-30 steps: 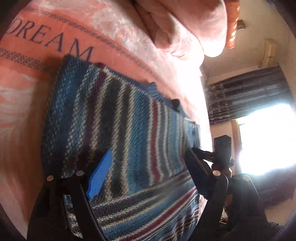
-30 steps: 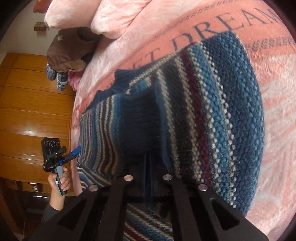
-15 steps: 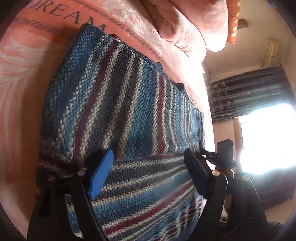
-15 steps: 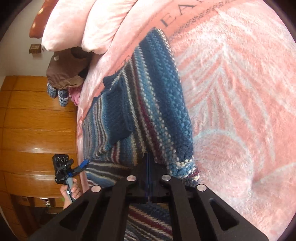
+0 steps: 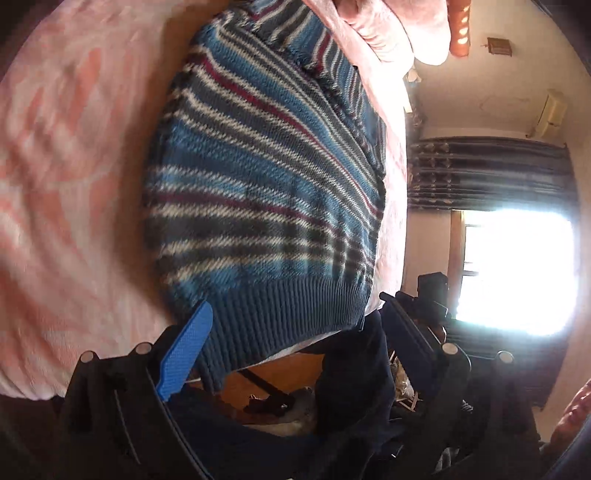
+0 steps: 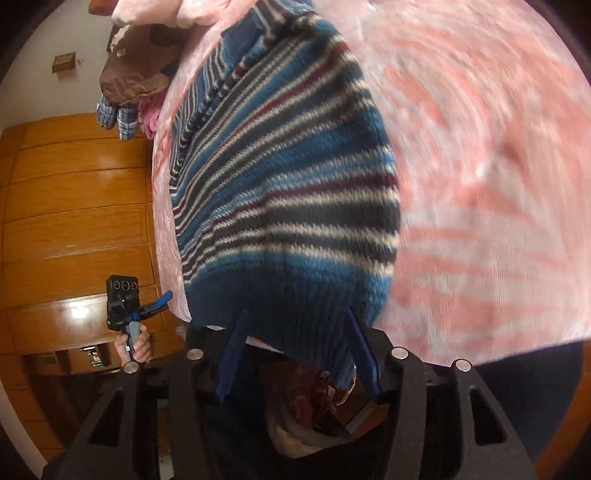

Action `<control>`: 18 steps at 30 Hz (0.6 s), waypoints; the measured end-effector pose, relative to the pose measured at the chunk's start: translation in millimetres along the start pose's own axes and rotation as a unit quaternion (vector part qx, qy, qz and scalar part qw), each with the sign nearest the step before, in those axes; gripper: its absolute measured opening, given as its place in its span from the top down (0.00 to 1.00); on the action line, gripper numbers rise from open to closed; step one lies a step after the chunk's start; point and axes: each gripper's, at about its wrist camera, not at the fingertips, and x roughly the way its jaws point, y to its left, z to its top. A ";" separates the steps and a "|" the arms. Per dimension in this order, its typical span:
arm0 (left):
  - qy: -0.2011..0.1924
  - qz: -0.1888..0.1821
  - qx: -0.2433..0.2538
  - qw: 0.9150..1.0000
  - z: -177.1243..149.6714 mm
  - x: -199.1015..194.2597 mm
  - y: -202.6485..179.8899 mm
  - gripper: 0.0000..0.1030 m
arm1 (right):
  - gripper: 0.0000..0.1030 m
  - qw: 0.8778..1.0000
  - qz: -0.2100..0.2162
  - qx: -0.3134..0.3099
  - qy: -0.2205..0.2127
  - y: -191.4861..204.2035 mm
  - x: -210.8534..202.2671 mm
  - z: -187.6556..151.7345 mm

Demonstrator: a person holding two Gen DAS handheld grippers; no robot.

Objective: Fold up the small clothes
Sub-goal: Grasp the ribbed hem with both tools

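Note:
A blue knit sweater [image 5: 266, 192] with white, grey and maroon stripes lies folded on the pink blanket [image 5: 74, 155]. Its ribbed hem [image 5: 280, 317] reaches the bed's near edge, and one corner hangs over. My left gripper [image 5: 295, 301] is open at that hem, its blue pad [image 5: 184, 354] at the hem's left corner. In the right wrist view the sweater [image 6: 288, 192] fills the centre. My right gripper [image 6: 295, 312] is open, with the hem [image 6: 291, 306] lying loose at its fingertips. The left gripper [image 6: 159, 301] shows at the left there, held by a hand [image 6: 135, 343].
Pink pillows [image 5: 391, 26] lie at the bed's head. A brown garment and checked cloth [image 6: 136, 74] hang by a wooden wardrobe [image 6: 74, 206]. A bright window [image 5: 517, 269] and dark curtains [image 5: 487, 173] stand past the bed. Below the bed edge lie dark cloth [image 5: 351, 387] and clutter.
My right gripper was shut on the sweater and has now opened and let it go. Both grippers have drawn back to the bed edge. The sweater now lies folded over.

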 end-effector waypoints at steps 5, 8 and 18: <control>0.009 0.013 -0.065 0.998 -8.8 21.5 33.2 0.11 | 0.48 0.998 -0.011 0.058 -0.004 -17.3 20.3 -25.8; 0.035 0.018 -0.088 0.995 -19.2 42.6 35.6 0.11 | 0.49 0.998 -0.024 0.059 0.002 -17.7 33.6 -29.7; 0.029 0.022 -0.095 0.995 -33.2 55.3 34.7 0.39 | 0.49 0.998 -0.012 0.055 -0.006 -18.0 47.5 -40.5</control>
